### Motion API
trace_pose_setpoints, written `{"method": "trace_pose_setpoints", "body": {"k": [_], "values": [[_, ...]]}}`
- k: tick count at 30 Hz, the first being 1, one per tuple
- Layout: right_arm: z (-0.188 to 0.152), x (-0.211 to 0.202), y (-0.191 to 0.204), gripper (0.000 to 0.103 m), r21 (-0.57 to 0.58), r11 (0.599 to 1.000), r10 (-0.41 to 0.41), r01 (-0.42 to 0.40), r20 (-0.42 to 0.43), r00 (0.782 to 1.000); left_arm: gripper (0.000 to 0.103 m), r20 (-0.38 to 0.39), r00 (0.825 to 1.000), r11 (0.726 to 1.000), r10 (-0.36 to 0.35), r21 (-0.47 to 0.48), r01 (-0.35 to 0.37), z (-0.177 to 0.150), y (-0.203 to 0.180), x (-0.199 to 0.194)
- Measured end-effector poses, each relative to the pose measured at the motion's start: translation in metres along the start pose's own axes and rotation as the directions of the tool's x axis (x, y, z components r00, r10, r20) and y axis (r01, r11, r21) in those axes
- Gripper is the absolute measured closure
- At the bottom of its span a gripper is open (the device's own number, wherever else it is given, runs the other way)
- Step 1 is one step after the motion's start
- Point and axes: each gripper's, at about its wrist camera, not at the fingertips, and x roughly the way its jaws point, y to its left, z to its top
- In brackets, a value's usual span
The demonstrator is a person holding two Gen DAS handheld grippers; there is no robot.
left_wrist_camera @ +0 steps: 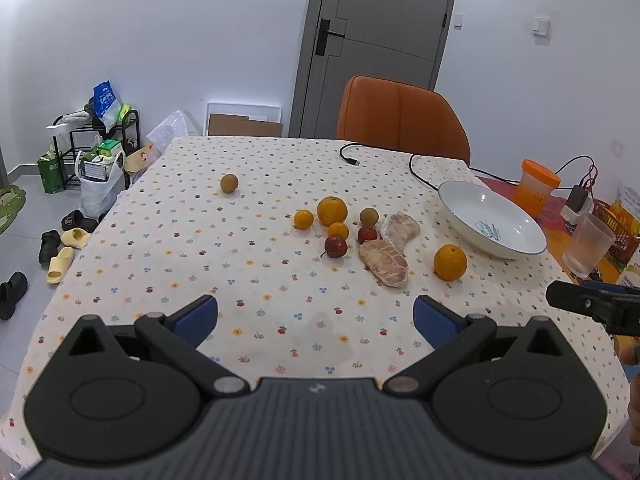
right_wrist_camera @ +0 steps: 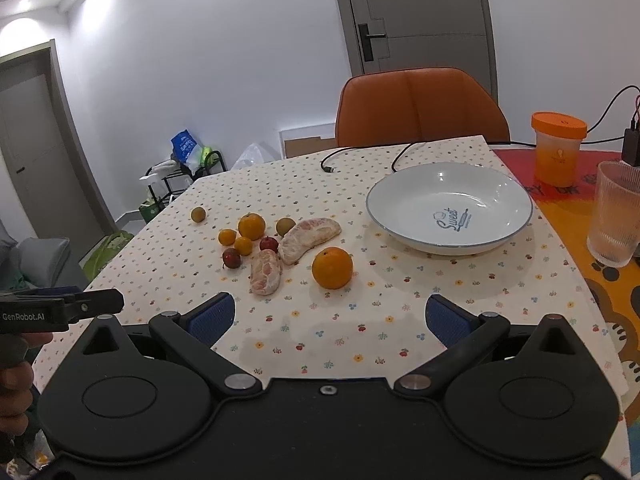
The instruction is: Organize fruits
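Fruit lies scattered on the dotted tablecloth (left_wrist_camera: 256,264): a big orange (left_wrist_camera: 450,262) (right_wrist_camera: 332,267) nearest the white bowl (left_wrist_camera: 516,216) (right_wrist_camera: 500,200), two peeled pomelo pieces (left_wrist_camera: 384,263) (right_wrist_camera: 265,272), (right_wrist_camera: 310,235), two small red fruits (left_wrist_camera: 335,246) (right_wrist_camera: 231,258), another orange (left_wrist_camera: 331,211) (right_wrist_camera: 251,226), small tangerines (left_wrist_camera: 303,219) and a brown fruit (left_wrist_camera: 229,183) (right_wrist_camera: 198,214) set apart at the far left. The bowl holds nothing. My left gripper (left_wrist_camera: 316,318) hovers open above the near cloth. My right gripper (right_wrist_camera: 330,318) is open too, just short of the big orange.
An orange chair (left_wrist_camera: 402,118) stands behind the table. A black cable (left_wrist_camera: 348,156) lies at the far edge. An orange-lidded jar (right_wrist_camera: 558,152) and a ribbed glass (right_wrist_camera: 614,216) stand right of the bowl. Shoes and bags sit on the floor at left.
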Motion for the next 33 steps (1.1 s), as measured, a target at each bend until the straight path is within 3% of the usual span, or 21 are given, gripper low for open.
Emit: {"method": "trace_pose_setpoints", "body": {"k": [33], "values": [[0.0029, 0.0041, -0.0016, 0.000, 0.004, 1.000, 0.022, -0.022, -0.004, 1.000, 0.000, 0.018, 1.000, 1.000, 0.004, 0.016, -0.005, 0.0020, -0.0038, 0.0019]]}}
